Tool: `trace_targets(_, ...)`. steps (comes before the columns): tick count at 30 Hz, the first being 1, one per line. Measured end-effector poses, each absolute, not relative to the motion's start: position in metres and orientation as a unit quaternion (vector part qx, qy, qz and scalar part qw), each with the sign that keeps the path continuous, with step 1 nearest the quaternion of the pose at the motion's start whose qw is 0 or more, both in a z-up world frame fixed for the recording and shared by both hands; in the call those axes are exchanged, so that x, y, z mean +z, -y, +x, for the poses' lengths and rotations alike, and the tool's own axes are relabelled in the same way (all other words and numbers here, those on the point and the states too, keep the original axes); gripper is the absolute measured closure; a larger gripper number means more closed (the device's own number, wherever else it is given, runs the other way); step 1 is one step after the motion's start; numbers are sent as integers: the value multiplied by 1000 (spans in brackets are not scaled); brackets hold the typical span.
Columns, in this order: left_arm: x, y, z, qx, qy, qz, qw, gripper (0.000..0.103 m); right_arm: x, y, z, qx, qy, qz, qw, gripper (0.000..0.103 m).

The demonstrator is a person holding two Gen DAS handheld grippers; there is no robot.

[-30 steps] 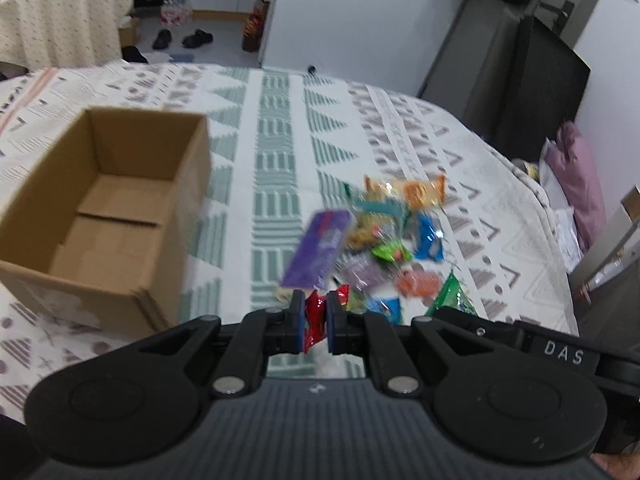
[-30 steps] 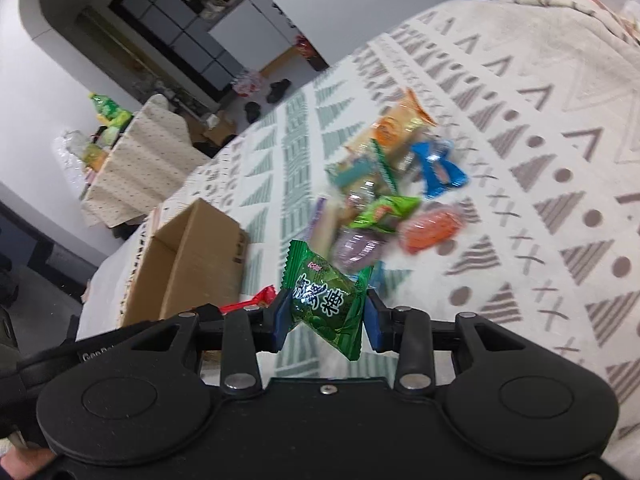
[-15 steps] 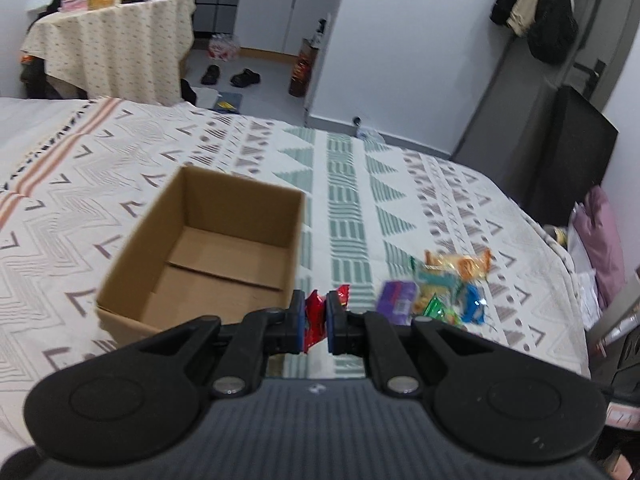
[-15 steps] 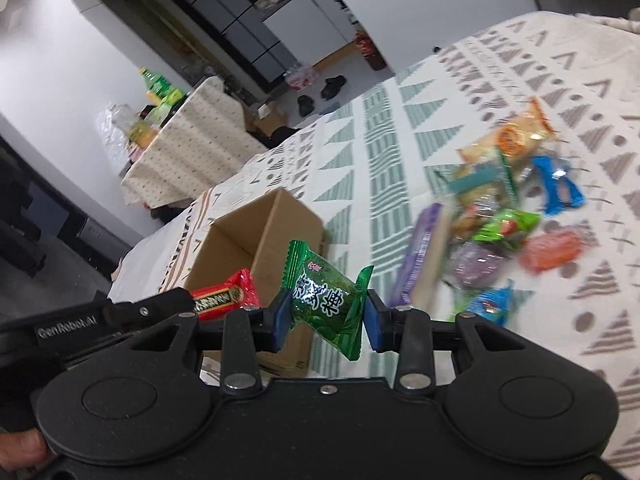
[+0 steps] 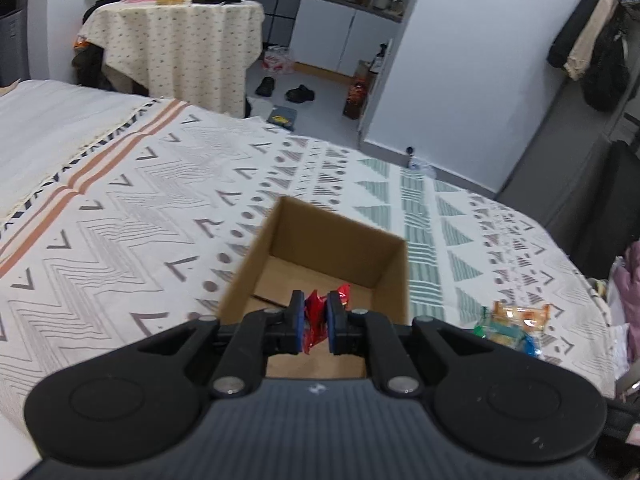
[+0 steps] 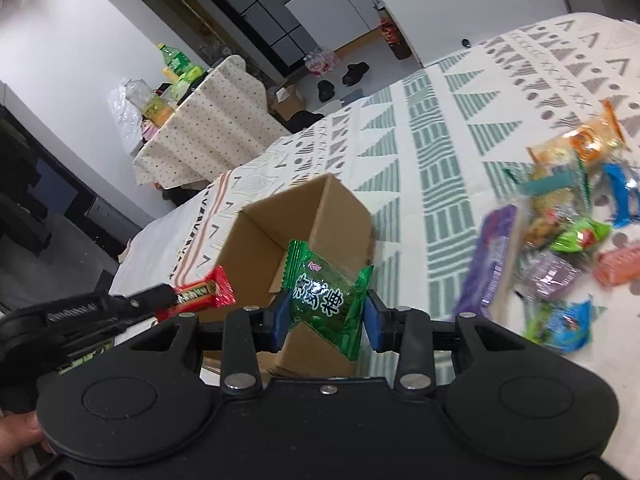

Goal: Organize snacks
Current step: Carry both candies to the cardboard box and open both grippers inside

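Observation:
My left gripper (image 5: 315,322) is shut on a red snack packet (image 5: 316,318) and hangs over the near edge of an open cardboard box (image 5: 340,240) whose floor shows bare. In the right wrist view the same left gripper (image 6: 168,300) holds that red snack packet (image 6: 204,290) beside the cardboard box (image 6: 320,220). My right gripper (image 6: 326,318) is shut on a green snack packet (image 6: 326,292), just in front of the box's near corner. A pile of snacks (image 6: 560,248) lies to the right on the patterned cloth; part of the snack pile (image 5: 512,326) shows in the left wrist view.
The patterned bedspread (image 5: 140,208) spreads left of and behind the box. Beyond its edge stand a cloth-covered side table (image 5: 180,44) with bottles, shoes (image 5: 296,92) on the floor and a white wall. A purple bar (image 6: 490,260) lies nearest the box.
Both grippers have travelled left from the snack pile to the box, each still holding its packet. The box now sits straight ahead of the left gripper; the pile has slid to the right.

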State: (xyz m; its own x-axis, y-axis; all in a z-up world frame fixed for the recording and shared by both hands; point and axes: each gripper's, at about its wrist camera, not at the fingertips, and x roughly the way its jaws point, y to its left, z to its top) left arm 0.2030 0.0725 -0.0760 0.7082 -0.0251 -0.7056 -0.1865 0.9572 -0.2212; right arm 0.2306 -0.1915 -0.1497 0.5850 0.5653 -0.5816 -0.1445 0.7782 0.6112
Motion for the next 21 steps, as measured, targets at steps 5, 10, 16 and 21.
trace_targets(5,-85,-89,207,68,-400,-134,904,82,-144,170,240,220,-405,254,850,66)
trace_targets(10,-87,-97,201,83,-405,-131,901,49,-138,150,247,234,-404,244,850,66)
trace_targets(16,-87,-98,197,88,-412,-132,897,25,-128,132,251,260,-402,228,848,46)
trace_targets(21,-89,-96,194,100,-427,-135,889,19,-128,145,243,237,-410,225,852,41)
